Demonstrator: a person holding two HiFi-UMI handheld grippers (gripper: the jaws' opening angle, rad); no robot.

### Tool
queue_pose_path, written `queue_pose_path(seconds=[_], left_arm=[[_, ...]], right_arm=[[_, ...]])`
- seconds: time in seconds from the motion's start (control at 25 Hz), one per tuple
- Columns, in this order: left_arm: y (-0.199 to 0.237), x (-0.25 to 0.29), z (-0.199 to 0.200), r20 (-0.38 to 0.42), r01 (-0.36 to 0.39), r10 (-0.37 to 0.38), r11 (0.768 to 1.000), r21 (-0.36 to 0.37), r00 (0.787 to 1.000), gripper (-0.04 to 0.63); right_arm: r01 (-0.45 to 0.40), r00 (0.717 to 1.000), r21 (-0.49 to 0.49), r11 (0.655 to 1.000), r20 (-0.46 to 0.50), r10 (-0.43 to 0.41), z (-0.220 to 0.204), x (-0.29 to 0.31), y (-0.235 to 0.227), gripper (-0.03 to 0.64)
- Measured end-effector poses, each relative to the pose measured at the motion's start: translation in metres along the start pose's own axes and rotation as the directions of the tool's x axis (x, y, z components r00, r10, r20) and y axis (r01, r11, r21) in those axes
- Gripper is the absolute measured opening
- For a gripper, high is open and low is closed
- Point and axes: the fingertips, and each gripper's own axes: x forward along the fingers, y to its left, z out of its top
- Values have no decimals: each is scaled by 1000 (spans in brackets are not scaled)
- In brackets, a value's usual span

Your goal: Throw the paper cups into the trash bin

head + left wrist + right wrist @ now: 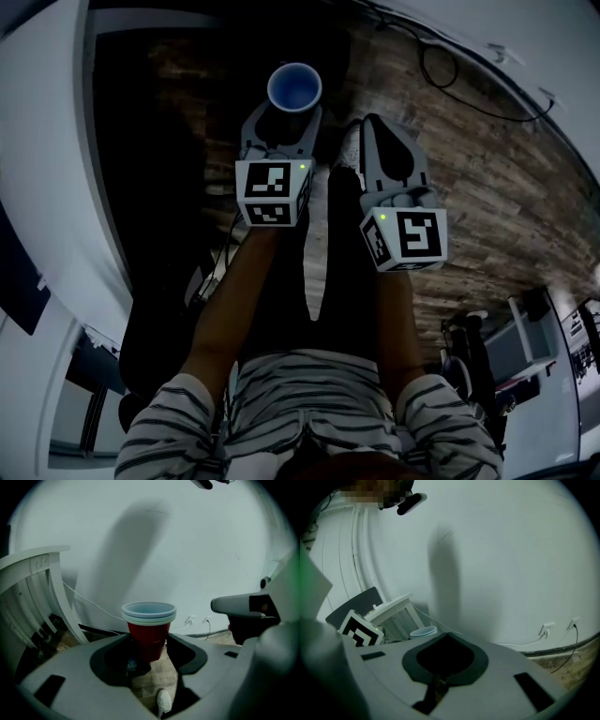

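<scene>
Left hand-held gripper (148, 645) clamped on stacked red cups (149, 623), upright, over the wood floor (459, 150). Right hand-held gripper (448, 635) closed, empty, just beside it.

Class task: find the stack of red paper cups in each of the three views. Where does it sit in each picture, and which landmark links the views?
Head view: upper centre, the stack of cups seen from above, between the left tool's jaws.
Left gripper view: centre, upright, gripped between the jaws.
Right gripper view: only its pale rim, left of centre.
Shared landmark: the wood floor.
</scene>
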Motion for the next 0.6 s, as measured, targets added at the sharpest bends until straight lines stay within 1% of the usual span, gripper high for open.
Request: queue_pose_path(seconds=[0.16, 0.36, 0.6], left_arm=[[-1, 20, -10, -20, 7, -7, 1000, -2, 1000, 250], [2, 42, -26, -47, 11, -13, 1000, -28, 999, 250], [11, 66, -50, -98, 8, -10, 1000, -19, 995, 250]], right_arm=[[10, 1000, 10, 1000, -2, -10, -9, 3, -8, 18], [17, 1000, 8, 1000, -6, -17, -20, 8, -12, 18], [11, 1000, 11, 1000, -10, -11, -33, 17, -14, 18]])
